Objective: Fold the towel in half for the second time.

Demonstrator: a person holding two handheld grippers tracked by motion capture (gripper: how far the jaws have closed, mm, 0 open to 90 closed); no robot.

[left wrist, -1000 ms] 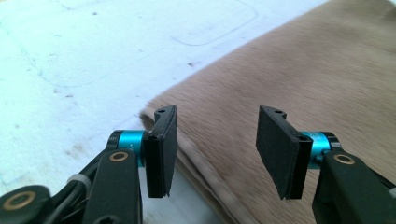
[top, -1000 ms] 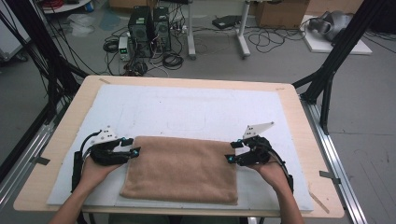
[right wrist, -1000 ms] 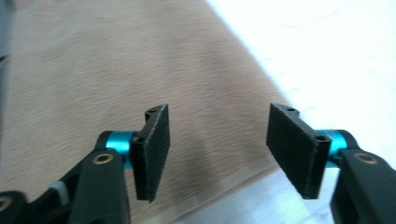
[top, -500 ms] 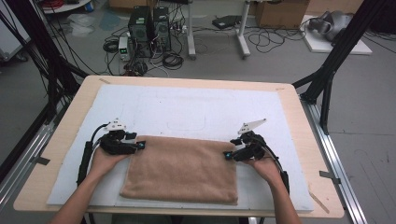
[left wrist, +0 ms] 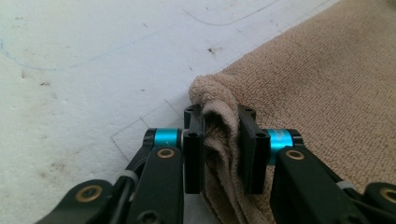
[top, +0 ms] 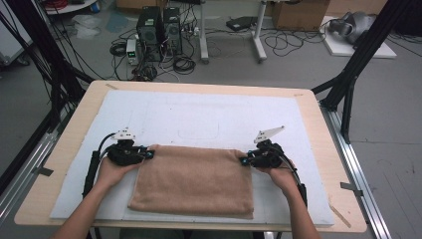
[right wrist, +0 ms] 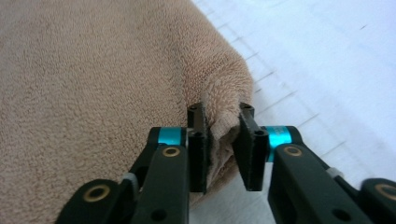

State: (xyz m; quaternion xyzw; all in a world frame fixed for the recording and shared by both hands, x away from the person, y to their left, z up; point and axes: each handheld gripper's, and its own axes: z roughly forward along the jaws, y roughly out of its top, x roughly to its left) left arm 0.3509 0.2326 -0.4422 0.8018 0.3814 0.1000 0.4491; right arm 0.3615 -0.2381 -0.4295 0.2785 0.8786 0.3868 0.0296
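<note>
Open mat beyond the towel, frame posts at the table's edges

The white mat (top: 199, 117) lies bare across the far half of the table (top: 318, 129), leaving free passage there; the tan towel (top: 196, 179) covers the near middle between the left gripper (top: 148, 155) and right gripper (top: 244, 161), and black frame posts (top: 356, 64) stand beside the far corners.

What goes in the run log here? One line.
left gripper: just closed on towel far-left corner | right gripper: just closed on far-right corner | towel flat on mat
</note>
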